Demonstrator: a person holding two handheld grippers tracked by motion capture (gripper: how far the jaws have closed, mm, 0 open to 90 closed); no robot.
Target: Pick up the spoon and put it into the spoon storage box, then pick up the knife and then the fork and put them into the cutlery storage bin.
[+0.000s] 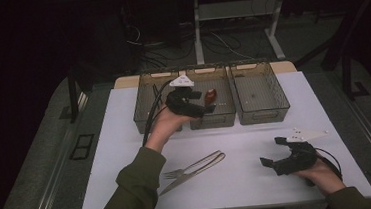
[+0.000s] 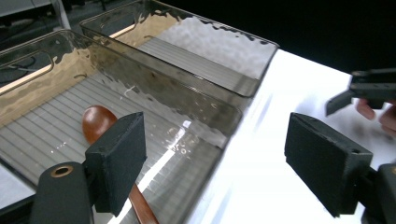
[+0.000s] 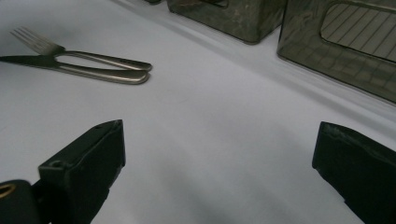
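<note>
A brown wooden spoon (image 1: 210,95) lies in the middle one of three smoky see-through bins (image 1: 213,120). My left gripper (image 1: 202,102) hovers over that bin's front part, open, with nothing between its pads. Its own view shows the spoon (image 2: 95,122) on the ribbed bin floor, running under the left pad (image 2: 119,161). My right gripper (image 1: 271,152) rests open above the white table near the front right, holding nothing. A metal fork (image 1: 194,166) and knife (image 1: 187,178) lie side by side on the table, also seen as fork (image 3: 35,42) and knife (image 3: 28,59) in the right gripper view.
The left bin (image 1: 144,121) and right bin (image 1: 265,113) flank the middle one along the back of the white table (image 1: 127,149). The right bin (image 2: 210,51) holds nothing I can see. The floor beyond has desk legs and cables.
</note>
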